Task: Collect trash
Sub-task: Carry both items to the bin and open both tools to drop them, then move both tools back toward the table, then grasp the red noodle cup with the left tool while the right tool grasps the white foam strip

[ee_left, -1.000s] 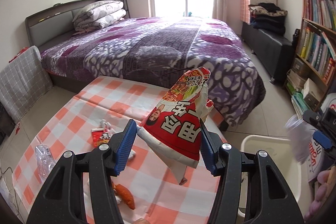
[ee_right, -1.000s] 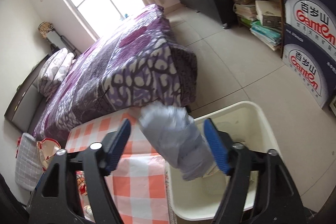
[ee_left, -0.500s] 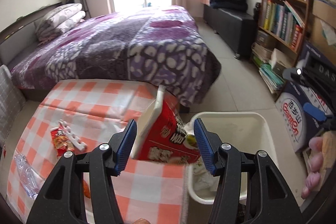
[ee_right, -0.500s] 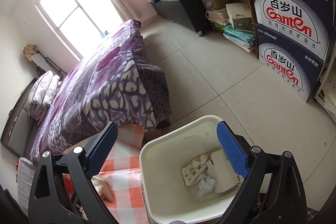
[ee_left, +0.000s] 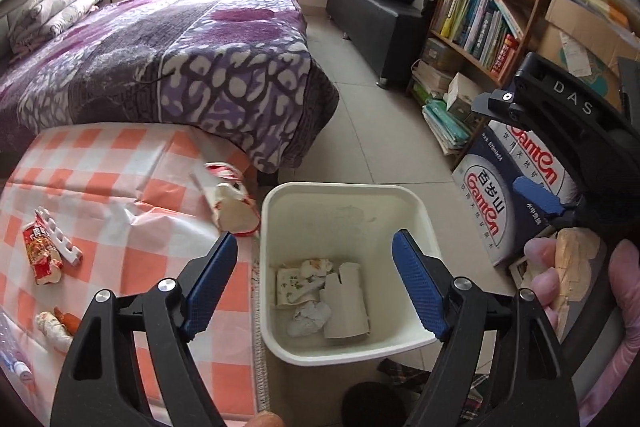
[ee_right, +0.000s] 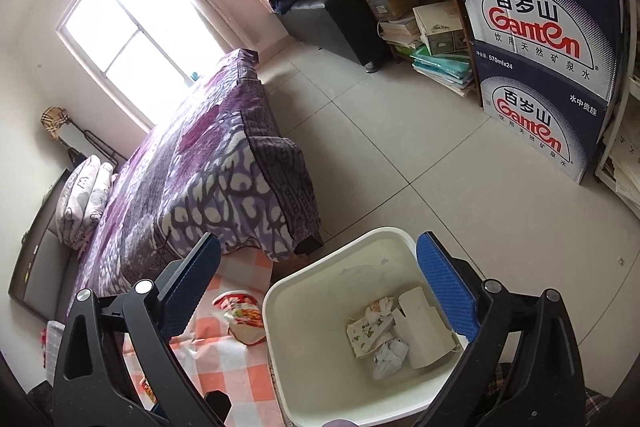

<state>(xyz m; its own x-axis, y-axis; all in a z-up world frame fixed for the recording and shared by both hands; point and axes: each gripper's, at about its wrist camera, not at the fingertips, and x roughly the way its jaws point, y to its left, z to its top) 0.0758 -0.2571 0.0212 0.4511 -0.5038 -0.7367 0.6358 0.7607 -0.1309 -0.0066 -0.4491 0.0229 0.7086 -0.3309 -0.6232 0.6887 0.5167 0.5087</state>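
Both hand-held grippers have let go since the earlier frames: the left hand-held gripper (ee_left: 314, 279), which was carrying the red noodle cup (ee_left: 234, 205), now hangs with jaws spread wide and nothing between them, and the right hand-held gripper (ee_right: 320, 285) is likewise wide apart and empty above the bin (ee_right: 320, 277). That cup has missed; it lies on its side on the checkered desk (ee_left: 120, 195) at the corner, just beside the bin's rim. It looks light, thin-walled and already crumpled, so it should squash easily; pinching across the open lip or a flattened fold seems the surest hold. More soft wrappers (ee_left: 42, 255) remain farther left on the desk. Paper scraps (ee_left: 320, 299) and a small carton lie inside the bin.
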